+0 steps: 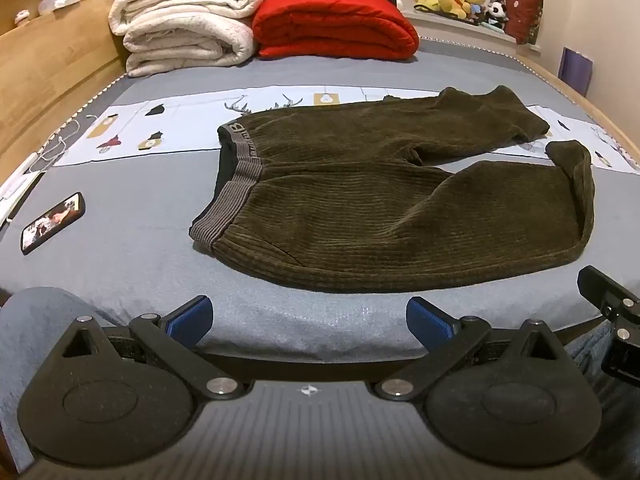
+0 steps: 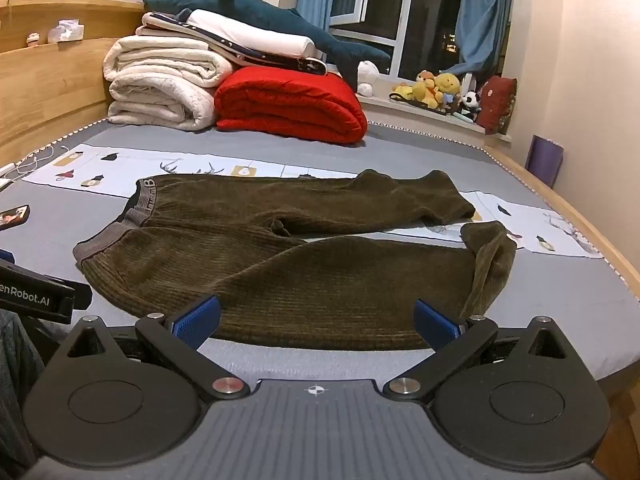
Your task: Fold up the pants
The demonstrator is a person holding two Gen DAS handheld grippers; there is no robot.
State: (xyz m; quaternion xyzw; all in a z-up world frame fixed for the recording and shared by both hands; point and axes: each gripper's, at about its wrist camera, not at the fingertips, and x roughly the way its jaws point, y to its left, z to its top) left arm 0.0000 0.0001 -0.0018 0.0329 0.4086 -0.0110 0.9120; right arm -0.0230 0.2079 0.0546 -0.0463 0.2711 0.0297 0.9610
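Dark olive corduroy pants lie flat on the grey bed sheet, grey waistband to the left, both legs running right with the cuffs curled up. My left gripper hangs open over bare sheet, short of the pants' near edge, nothing between its blue pads. In the right wrist view the same pants spread ahead. My right gripper is open too, its blue fingertips hovering at the near edge of the nearer leg without touching it.
A phone lies on the sheet left of the waistband. Folded white quilts and a red blanket are stacked at the far end. A wooden bed frame runs along the left; plush toys sit on the windowsill.
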